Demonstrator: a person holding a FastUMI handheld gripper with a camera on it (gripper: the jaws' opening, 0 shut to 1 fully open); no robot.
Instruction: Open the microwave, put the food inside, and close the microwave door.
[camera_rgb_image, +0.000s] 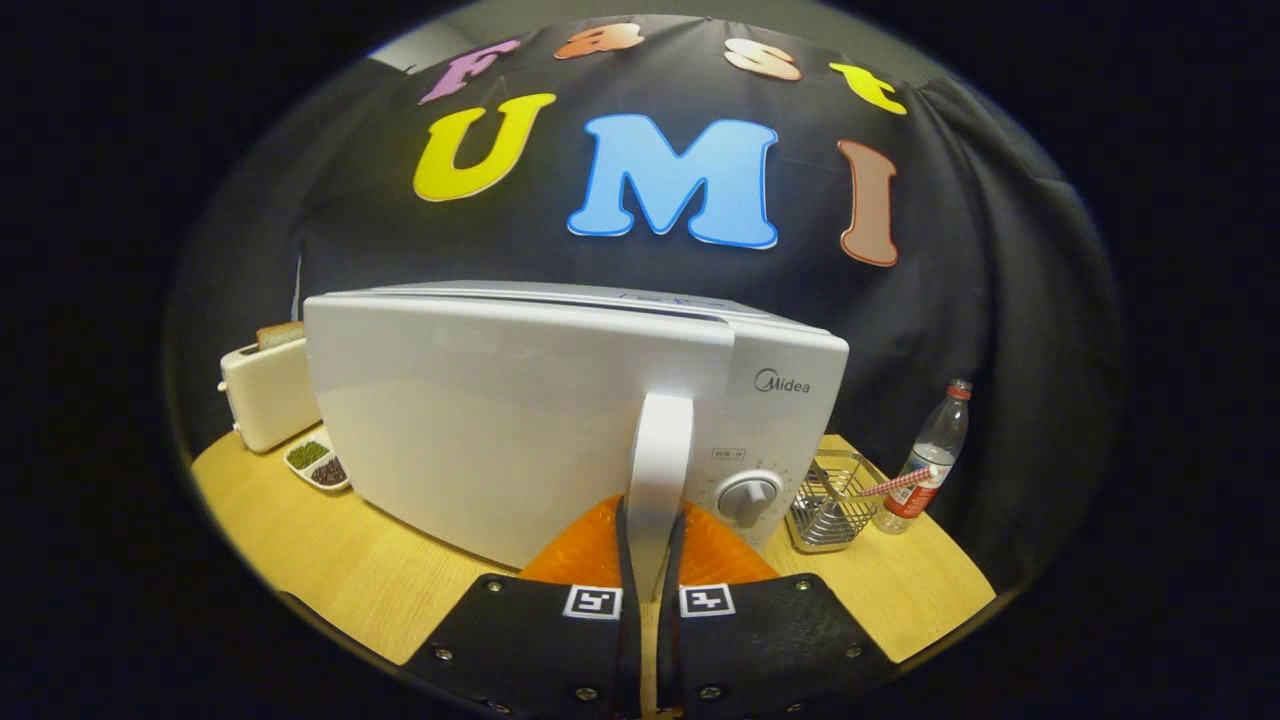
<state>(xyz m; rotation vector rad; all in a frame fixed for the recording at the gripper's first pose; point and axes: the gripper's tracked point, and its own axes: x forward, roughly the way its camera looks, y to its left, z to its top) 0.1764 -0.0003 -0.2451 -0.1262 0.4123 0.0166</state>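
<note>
Gripper (652, 545) at frame bottom ctr, fingers clamped on microwave (560, 420) door handle (658, 470); door slightly ajar. Toaster (265, 395) mid-left.

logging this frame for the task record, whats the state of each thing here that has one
microwave door: swung slightly ajar
door handle: upright, gripped between the jaws
gripper: jaws shut on the door handle
microwave dial: pointer roughly level
toaster: bread slice sticking out of the top
water bottle: upright, capped
wire basket: upright, holding a striped straw
divided dish: two compartments filled
</note>
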